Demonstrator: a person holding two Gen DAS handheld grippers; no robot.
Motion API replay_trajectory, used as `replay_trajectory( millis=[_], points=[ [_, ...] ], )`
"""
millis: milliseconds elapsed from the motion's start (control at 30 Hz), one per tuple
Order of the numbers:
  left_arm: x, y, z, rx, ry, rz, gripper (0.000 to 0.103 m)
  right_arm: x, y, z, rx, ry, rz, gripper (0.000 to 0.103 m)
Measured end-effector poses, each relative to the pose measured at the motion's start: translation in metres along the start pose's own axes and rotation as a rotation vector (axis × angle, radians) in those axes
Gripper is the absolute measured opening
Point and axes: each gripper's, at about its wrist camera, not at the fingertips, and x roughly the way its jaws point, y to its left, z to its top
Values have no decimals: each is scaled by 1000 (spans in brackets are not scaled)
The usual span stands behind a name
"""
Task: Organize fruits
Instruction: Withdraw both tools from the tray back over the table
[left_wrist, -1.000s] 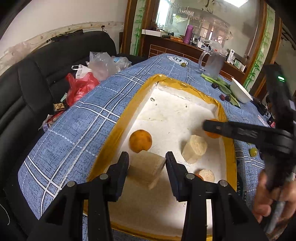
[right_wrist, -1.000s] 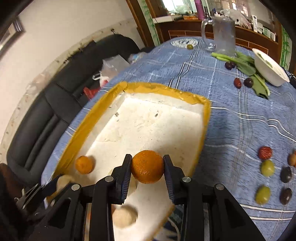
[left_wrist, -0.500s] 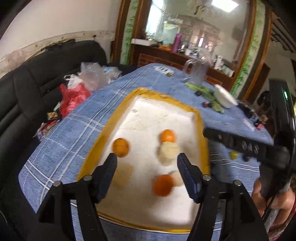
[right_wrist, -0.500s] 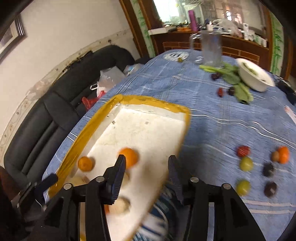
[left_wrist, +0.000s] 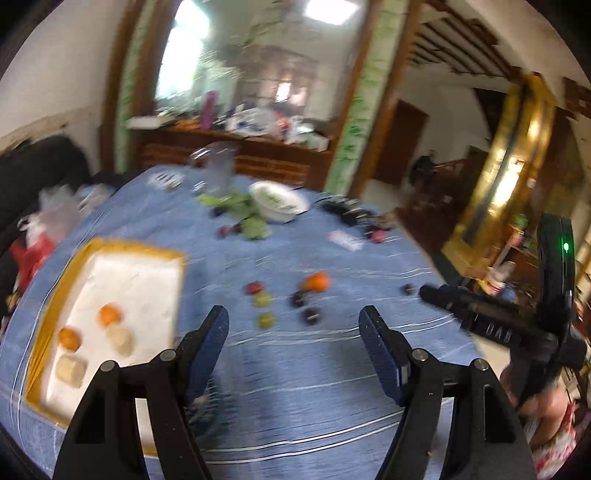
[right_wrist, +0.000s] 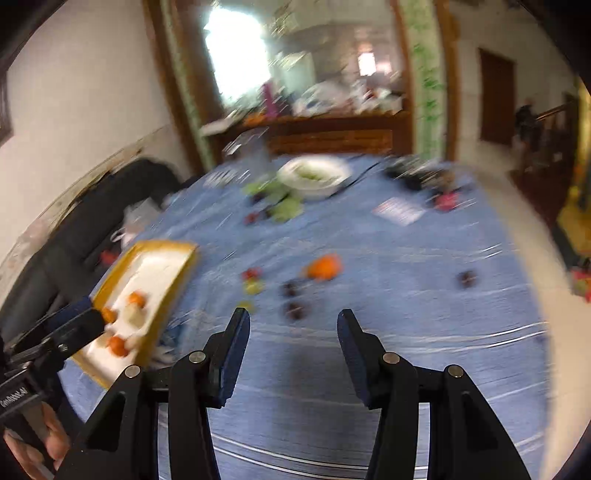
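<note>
Above blue tablecloth (left_wrist: 303, 387), empty left gripper (left_wrist: 293, 332)

White bowl (left_wrist: 279, 201) and clear jug (left_wrist: 218, 168) on blue tablecloth (left_wrist: 295, 369); black sofa (right_wrist: 92, 206) at left.

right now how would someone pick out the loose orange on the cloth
Start at the yellow-rimmed tray on the blue tablecloth and look right to the cluster of small fruits. The orange sits at its far right edge, the biggest and only orange-coloured piece there.
</note>
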Motion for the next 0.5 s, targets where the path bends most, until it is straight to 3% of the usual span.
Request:
replay_trajectory(
  millis=[133, 167, 200, 267, 367, 500],
  points=[
    [-20, -45, 28, 72, -74, -34, 85, -73, -51, 46, 16, -127, -122, 54],
    [-24, -52, 32, 87, -92, -29, 89, -88, -61, 56, 21, -154, -140, 62],
    [-27, -58, 35, 103, -110, -20, 90, -104, -72, 68, 28, -182, -154, 77],
    [-30, -66, 37, 126, -139, 12, 92, -120, -87, 76, 51, -213, -143, 88],
    [-24, -56, 27, 94, -123, 50, 92, -116, -106, 67, 118, -230, -94, 88],
    [-5, -24, 13, -12, -49, 66, 92, -61, -120, 42, 214, -173, -1, 88]
  ],
)
